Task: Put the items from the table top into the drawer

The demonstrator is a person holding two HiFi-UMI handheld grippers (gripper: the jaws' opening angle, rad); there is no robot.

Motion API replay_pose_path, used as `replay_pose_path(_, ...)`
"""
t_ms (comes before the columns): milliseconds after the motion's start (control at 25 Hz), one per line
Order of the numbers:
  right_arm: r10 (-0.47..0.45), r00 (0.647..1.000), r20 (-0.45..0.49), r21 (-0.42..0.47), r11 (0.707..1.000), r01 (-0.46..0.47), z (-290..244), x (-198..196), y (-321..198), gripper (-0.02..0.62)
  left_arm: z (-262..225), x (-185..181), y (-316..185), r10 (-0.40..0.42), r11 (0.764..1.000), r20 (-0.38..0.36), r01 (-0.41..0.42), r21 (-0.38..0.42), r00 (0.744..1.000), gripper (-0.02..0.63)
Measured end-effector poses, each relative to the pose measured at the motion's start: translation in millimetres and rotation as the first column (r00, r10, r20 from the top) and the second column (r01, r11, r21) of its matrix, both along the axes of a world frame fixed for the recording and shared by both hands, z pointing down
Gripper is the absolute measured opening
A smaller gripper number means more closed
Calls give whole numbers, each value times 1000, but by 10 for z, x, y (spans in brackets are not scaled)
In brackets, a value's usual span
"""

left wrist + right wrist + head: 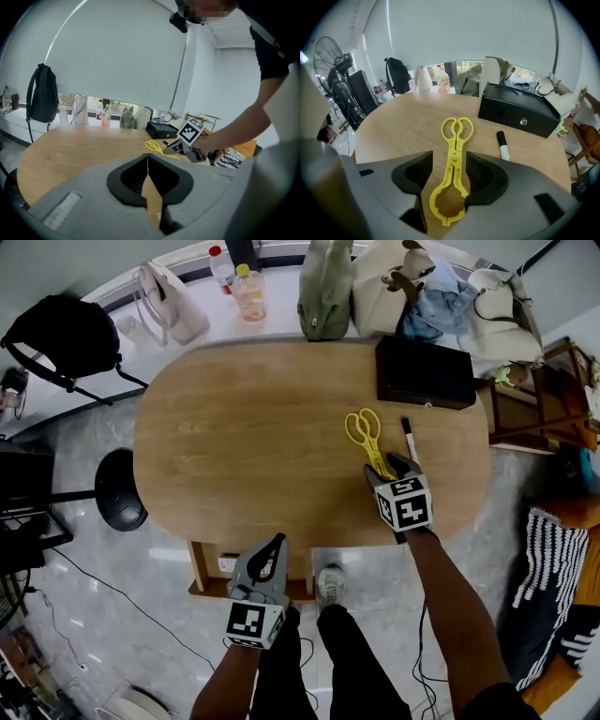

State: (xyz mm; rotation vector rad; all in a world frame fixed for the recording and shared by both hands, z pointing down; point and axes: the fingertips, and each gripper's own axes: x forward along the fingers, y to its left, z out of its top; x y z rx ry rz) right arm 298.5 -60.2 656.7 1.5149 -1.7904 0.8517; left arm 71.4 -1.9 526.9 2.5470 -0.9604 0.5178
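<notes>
- Short of the table's near edge, at the left of the head view, your left gripper [275,545] hangs clear of the oval wooden table [234,437]. Its own view shows the left gripper [148,160] with jaws met at the tips and nothing between them.
- That left gripper view alone gives you a side look at your right gripper [168,150], low over the table at the yellow tongs [153,146].
- On the table's right half lie the yellow tongs [364,435], flat. Their long axis runs from you toward the far side, finger loops at the far end.
- The head view hides their near end under your right gripper [392,465]. The right gripper view shows that end: the yellow tongs [452,173] are closed, their arms meeting in a ring.
- The right gripper [450,164] has its jaws partway apart, astride that ring. The left pad stands clear of it. The right pad is just beside it, and you cannot tell whether they touch.
- Just right of the tongs lies a marker [410,439], roughly parallel to them.
- At the far right corner sits the black box [424,371]; only the right gripper view shows its keyhole [523,122].
</notes>
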Motion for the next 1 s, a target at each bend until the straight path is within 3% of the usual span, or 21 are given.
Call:
replay_pose_path(440, -9, 1000, -7, -103, 995, 9, 235, 90, -128, 199, -52, 25, -230, 14, 1000, 23, -14, 10, 1000, 18)
replay_pose_path(680, -16, 999, -46, -124, 992, 10, 259, 130, -134, 112, -42, 27, -264, 13, 1000, 23, -13, 12, 1000, 18)
replay_pose_path(1000, -26, 996, -80, -97, 995, 18, 177, 61, -140, 106, -52, -95, -236, -4, 1000, 28, 3, 15, 1000, 18)
